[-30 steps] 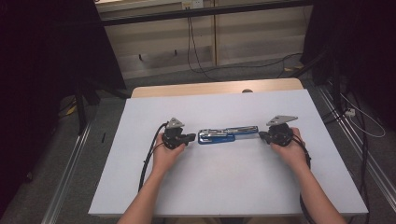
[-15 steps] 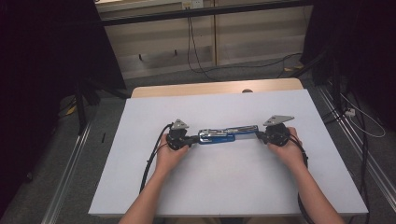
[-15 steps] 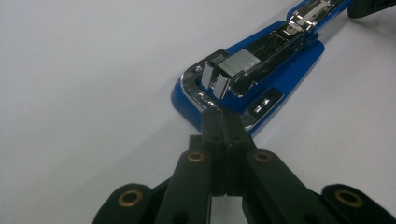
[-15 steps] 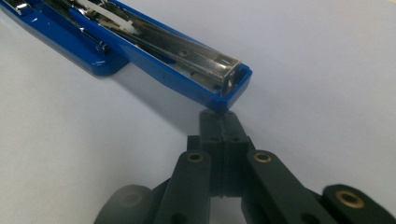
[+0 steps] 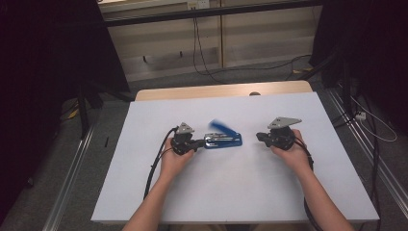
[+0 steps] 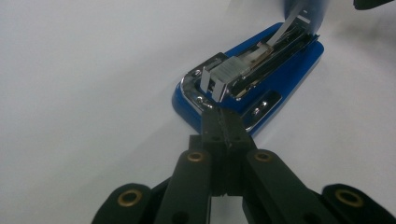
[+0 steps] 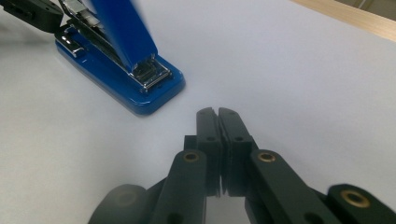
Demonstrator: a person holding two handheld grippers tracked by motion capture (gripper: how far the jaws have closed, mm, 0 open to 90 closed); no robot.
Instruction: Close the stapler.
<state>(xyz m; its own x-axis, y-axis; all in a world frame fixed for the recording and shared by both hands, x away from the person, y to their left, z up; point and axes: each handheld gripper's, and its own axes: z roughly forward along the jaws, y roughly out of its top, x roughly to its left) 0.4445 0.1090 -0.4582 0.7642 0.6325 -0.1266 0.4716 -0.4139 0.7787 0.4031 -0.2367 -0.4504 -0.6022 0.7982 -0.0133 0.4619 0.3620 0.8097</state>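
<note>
Looking down from the high view, I see the stapler [image 5: 222,139] lying mid-counter with its long axis running left to right, hinge end at the left, nose at the right. My left tool [image 5: 196,143] is right at that hinge end; in the left gripper view its jaws are pressed together, tips touching the chrome rear of the base [image 6: 247,88], though I cannot tell whether they pinch anything there. The blue top arm [image 7: 125,32] stands tilted up off the base and looks blurred, apparently swinging.

My right tool [image 5: 260,136] sits to the right of the nose, apart from it, with bare counter [image 5: 308,192] between. In the right gripper view its jaws are all but closed with nothing between them, pointing leftward, the stapler nose lying ahead and off to one side.

So the left hand is the nearer one, bracing the rear; the right hand rests low and level, wrist straight. I judge the next move means bringing the right tool left along that axis.
</note>
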